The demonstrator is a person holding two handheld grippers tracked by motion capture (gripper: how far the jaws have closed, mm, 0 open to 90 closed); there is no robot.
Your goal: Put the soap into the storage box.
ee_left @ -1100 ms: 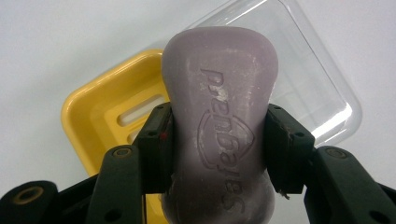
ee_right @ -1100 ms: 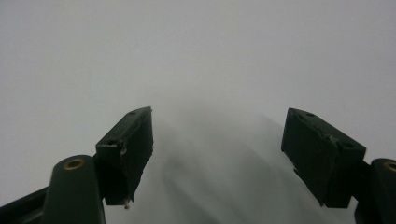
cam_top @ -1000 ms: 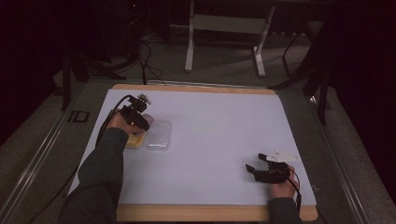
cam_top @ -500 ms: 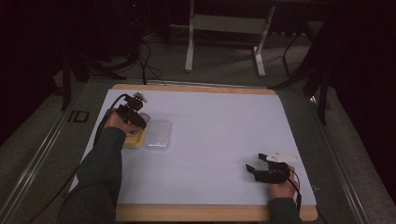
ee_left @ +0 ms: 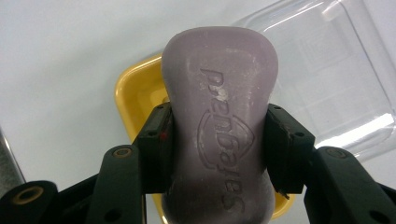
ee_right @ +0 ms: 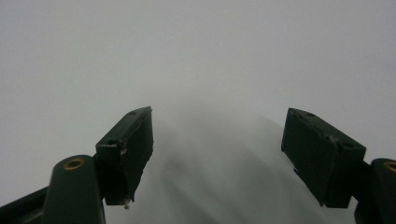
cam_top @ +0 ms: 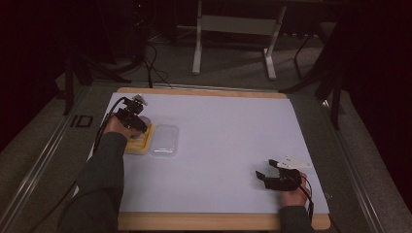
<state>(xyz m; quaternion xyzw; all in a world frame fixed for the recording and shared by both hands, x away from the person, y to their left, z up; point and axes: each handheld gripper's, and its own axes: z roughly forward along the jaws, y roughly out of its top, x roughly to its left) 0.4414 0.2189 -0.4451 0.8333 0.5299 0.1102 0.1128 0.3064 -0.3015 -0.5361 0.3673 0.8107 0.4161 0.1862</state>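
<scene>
A: We start with the table [cam_top: 218, 145]: its white sheet is bare across the whole middle and far right, with a wooden lip showing along the near and far edges. That leaves us plenty of open room between our two hands.

B: Agreed. At the left edge we see the yellow soap dish [ee_left: 135, 93], and just beside it on its right lies the clear lid [cam_top: 164, 141], flat on the sheet. In the left gripper view the two overlap at one corner, though we cannot tell whether they actually touch.

A: Our left gripper [ee_left: 218, 140] is clamped on the purple soap bar [ee_left: 219, 112], one pad pressed to each long side. The bar hangs over the dish, with the dish rim showing to its left and below.

B: And the soap's stamped face is turned up toward the camera. Our right gripper [cam_top: 266, 173] sits well apart, near the right corner of the near edge. In the right gripper view its jaws stand wide with nothing between them, just blank sheet.
</scene>
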